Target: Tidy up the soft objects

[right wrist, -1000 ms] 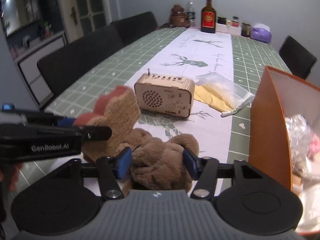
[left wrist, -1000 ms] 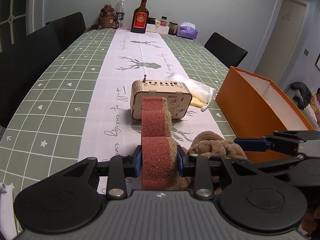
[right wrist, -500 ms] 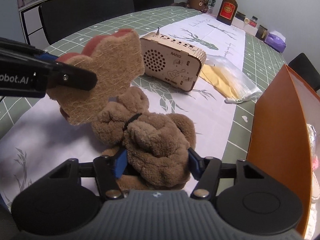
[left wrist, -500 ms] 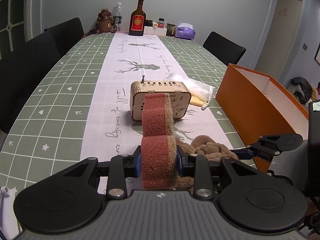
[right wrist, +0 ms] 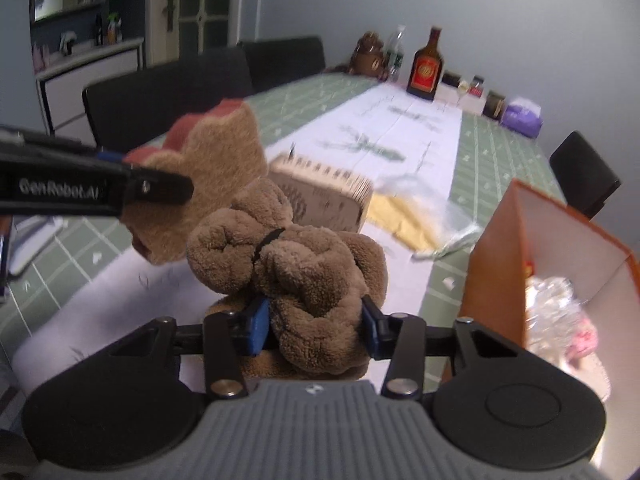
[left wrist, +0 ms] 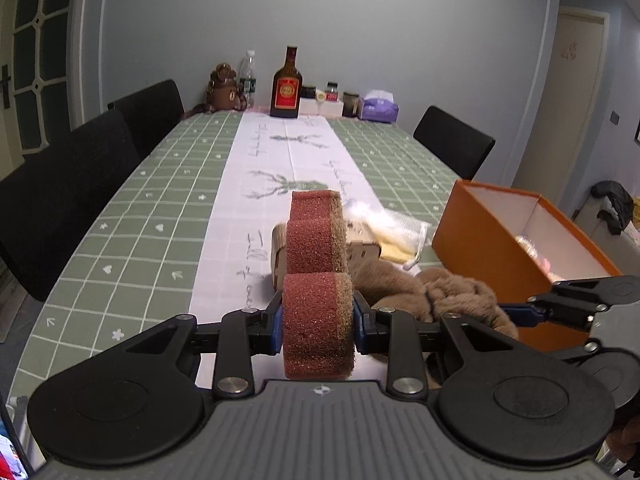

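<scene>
My left gripper (left wrist: 318, 318) is shut on a lobed red-and-tan sponge (left wrist: 316, 248), held upright above the table; in the right wrist view the same sponge (right wrist: 216, 176) hangs at the left in the left gripper (right wrist: 160, 190). A brown plush toy (right wrist: 296, 264) with a black band sits between the blue pads of my right gripper (right wrist: 314, 326). Those jaws are closing and the pads press into the plush, which is lifted off the cloth. In the left wrist view the plush (left wrist: 440, 292) shows to the right of the sponge, the right gripper's fingers (left wrist: 560, 308) beside it.
An open orange box (right wrist: 496, 272) with crinkly wrapped items inside stands at the right. A wooden radio (right wrist: 320, 196) and a clear plastic bag (right wrist: 416, 208) lie mid-table. A bottle (left wrist: 286, 88), jars and a tissue pack stand at the far end. Black chairs line both sides.
Both grippers rose from the table. The right jaws narrowed onto the plush and lifted it. The sponge stayed clamped in the left gripper and now covers the radio in its view.
</scene>
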Tool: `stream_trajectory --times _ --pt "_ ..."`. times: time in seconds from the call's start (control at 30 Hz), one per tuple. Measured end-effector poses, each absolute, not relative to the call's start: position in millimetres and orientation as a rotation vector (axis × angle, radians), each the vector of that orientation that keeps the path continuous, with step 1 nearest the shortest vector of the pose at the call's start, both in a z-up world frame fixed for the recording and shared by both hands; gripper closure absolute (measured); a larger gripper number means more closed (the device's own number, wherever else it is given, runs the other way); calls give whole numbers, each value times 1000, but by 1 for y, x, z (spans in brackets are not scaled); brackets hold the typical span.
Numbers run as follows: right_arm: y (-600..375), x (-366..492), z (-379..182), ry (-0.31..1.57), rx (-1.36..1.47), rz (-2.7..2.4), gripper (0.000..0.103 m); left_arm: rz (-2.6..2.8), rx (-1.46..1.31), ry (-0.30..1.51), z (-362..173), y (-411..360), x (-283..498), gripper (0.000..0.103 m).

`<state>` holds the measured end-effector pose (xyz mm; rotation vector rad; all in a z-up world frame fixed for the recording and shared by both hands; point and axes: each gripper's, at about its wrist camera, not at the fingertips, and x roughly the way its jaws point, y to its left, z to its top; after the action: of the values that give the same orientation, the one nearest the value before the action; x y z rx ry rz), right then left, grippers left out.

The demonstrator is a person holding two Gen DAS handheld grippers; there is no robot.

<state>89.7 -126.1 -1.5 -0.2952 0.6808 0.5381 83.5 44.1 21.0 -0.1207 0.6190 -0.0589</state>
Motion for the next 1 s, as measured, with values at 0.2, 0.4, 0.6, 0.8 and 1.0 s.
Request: stream_trajectory --times 0.2,0.4,0.6,0.8,1.0 --pt "-158 83 42 552 -255 469 57 -135 -87 560 47 12 89 67" --pt "-199 95 64 520 -259 336 57 -257 -43 526 63 -42 103 67" --pt "-242 113 74 535 -251 214 57 -336 -31 563 61 -85 136 68" --pt "-276 137 71 584 -241 110 57 -388 80 599 53 -134 166 68" --pt "-306 163 55 663 -160 63 57 -444 164 644 41 -165 194 67"
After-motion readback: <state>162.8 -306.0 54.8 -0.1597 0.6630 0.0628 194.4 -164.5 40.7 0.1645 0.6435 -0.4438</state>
